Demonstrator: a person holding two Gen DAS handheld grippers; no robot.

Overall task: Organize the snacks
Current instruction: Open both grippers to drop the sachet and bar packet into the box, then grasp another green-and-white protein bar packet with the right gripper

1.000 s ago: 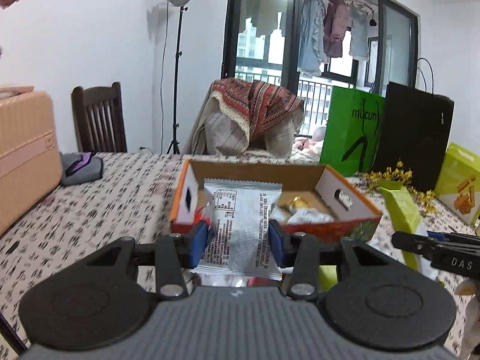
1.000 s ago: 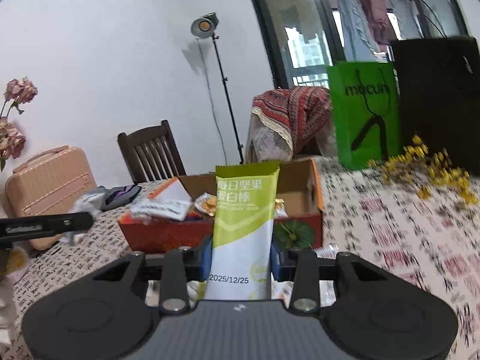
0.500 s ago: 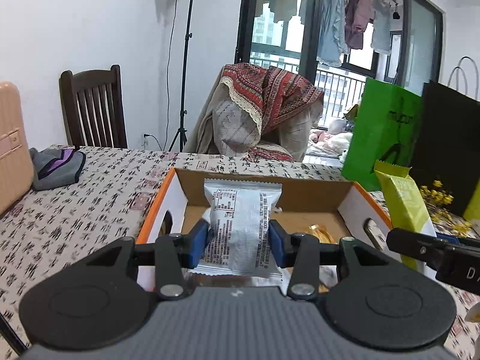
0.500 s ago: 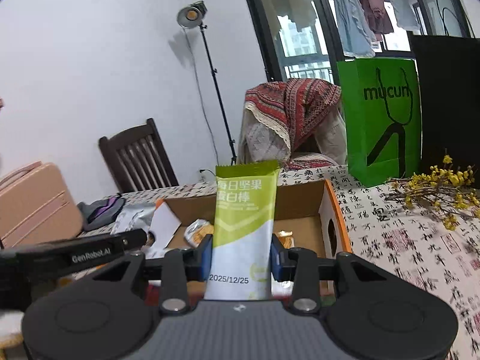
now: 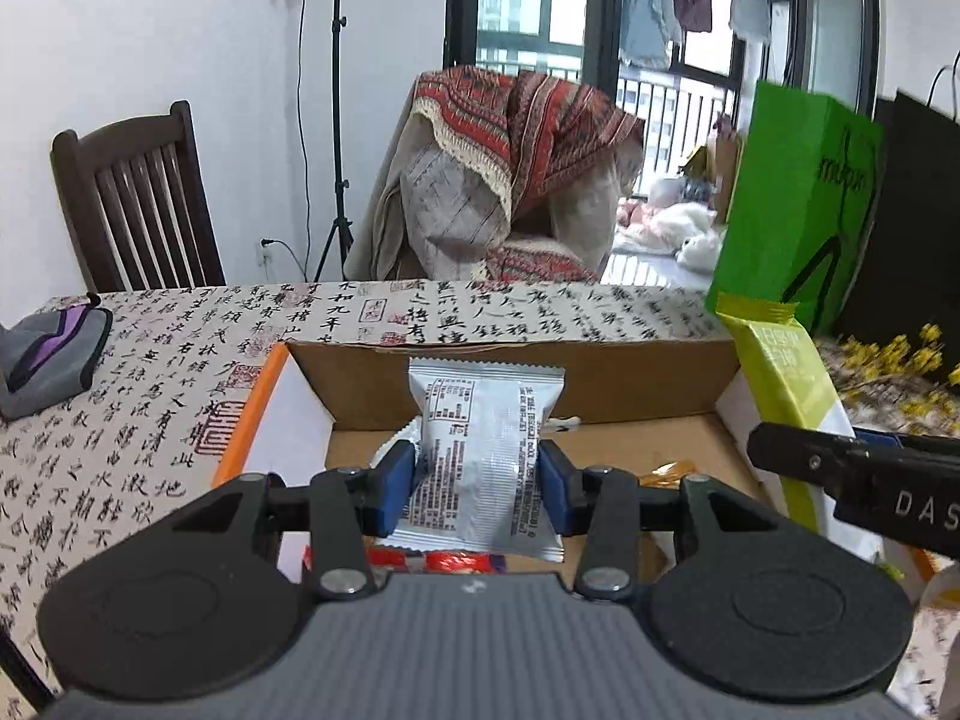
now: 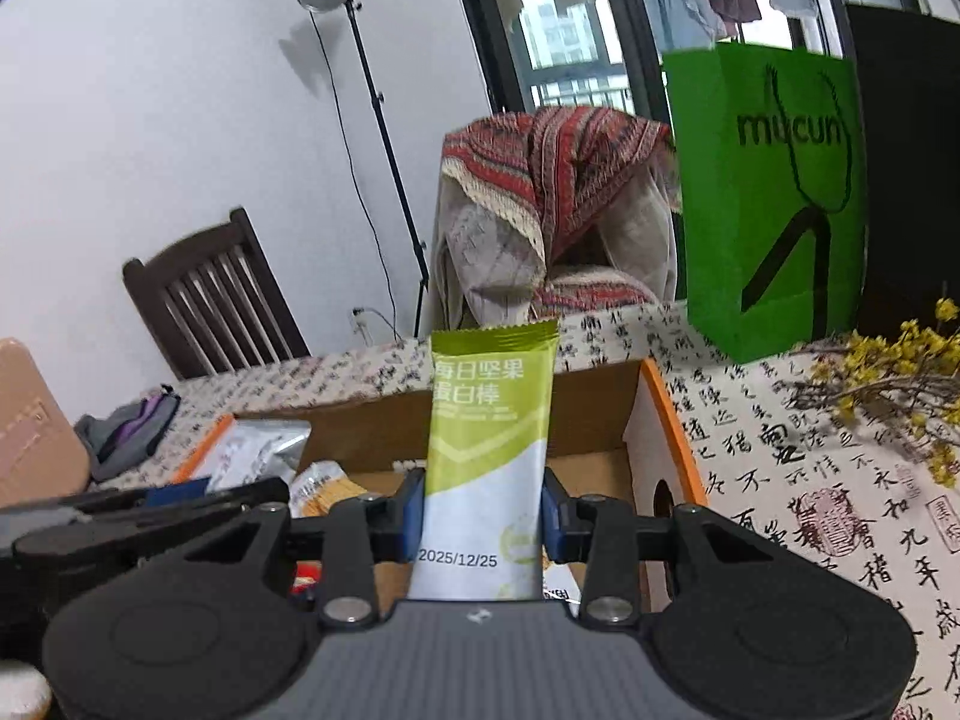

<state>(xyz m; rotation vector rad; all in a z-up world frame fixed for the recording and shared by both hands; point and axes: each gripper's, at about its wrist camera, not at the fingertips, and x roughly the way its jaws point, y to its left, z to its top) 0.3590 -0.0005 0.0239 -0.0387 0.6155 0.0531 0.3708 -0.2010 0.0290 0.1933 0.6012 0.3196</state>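
Note:
My left gripper [image 5: 479, 483] is shut on a silver snack packet [image 5: 487, 450] and holds it over the open cardboard box [image 5: 510, 369] with orange edges. My right gripper [image 6: 483, 513] is shut on a green and white protein bar [image 6: 489, 450], upright over the same box [image 6: 600, 402]. The bar also shows at the right of the left wrist view [image 5: 786, 384], with the right gripper's arm below it. The silver packet [image 6: 252, 450] and the left gripper show at the left of the right wrist view. A yellow wrapped snack [image 6: 321, 489] lies in the box.
The table [image 5: 150, 420] has a calligraphy-print cloth. A grey and purple pouch [image 5: 48, 360] lies at far left. A green paper bag [image 6: 768, 192] and a black bag stand at far right, with yellow dried flowers [image 6: 888, 384] beside them. Chairs stand behind the table.
Both grippers have moved forward and over the box with their snacks still held. The box now lies directly under both.

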